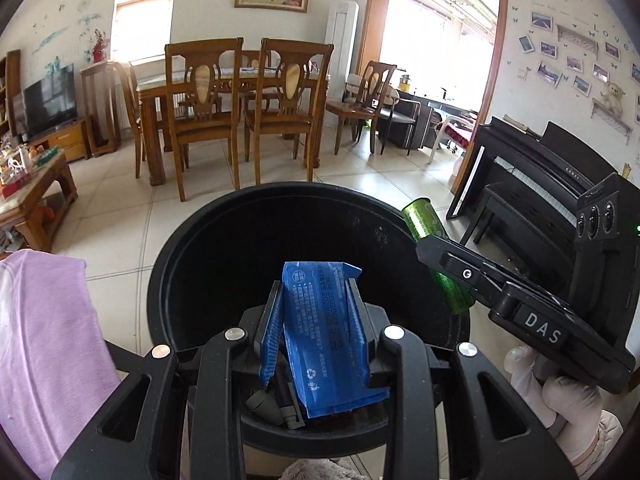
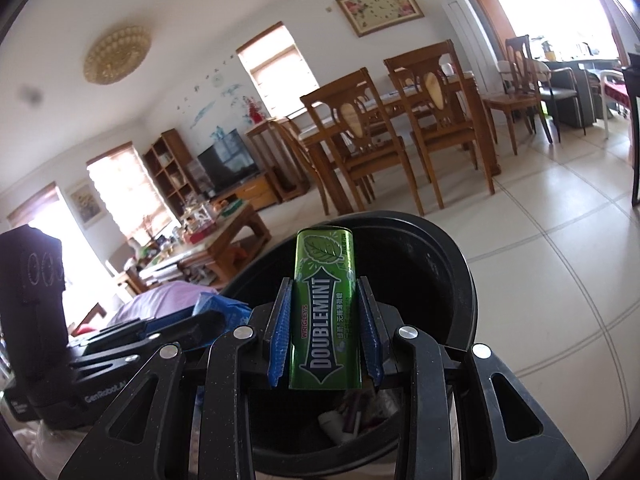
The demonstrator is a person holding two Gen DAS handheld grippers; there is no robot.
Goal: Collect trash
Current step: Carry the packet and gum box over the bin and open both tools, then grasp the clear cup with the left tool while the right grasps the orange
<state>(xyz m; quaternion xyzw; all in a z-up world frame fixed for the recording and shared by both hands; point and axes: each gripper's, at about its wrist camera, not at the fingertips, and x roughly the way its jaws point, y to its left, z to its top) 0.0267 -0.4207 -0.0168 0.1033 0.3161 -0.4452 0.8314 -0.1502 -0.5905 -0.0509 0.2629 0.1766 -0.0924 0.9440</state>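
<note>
A round black trash bin (image 1: 192, 264) stands on the floor right under both grippers; its rim (image 2: 460, 264) fills the lower middle of the right wrist view too. My left gripper (image 1: 316, 312) is shut on a crumpled blue wrapper (image 1: 324, 336) and hangs over the bin's mouth. My right gripper (image 2: 326, 332) is shut on a green Doublemint gum tin (image 2: 326, 312), also over the bin. In the left wrist view that green tin (image 1: 424, 228) pokes over the bin's right rim from the right gripper (image 1: 444, 268). Several scraps lie in the bin's bottom (image 2: 348, 416).
A person's gloved hand (image 1: 560, 396) holds the right gripper. A purple cloth (image 1: 44, 344) lies at the left. A wooden dining table with chairs (image 1: 240, 108) stands ahead, a cluttered coffee table (image 1: 36, 188) at the left, a black piano (image 1: 532, 184) at the right. The floor is pale tile.
</note>
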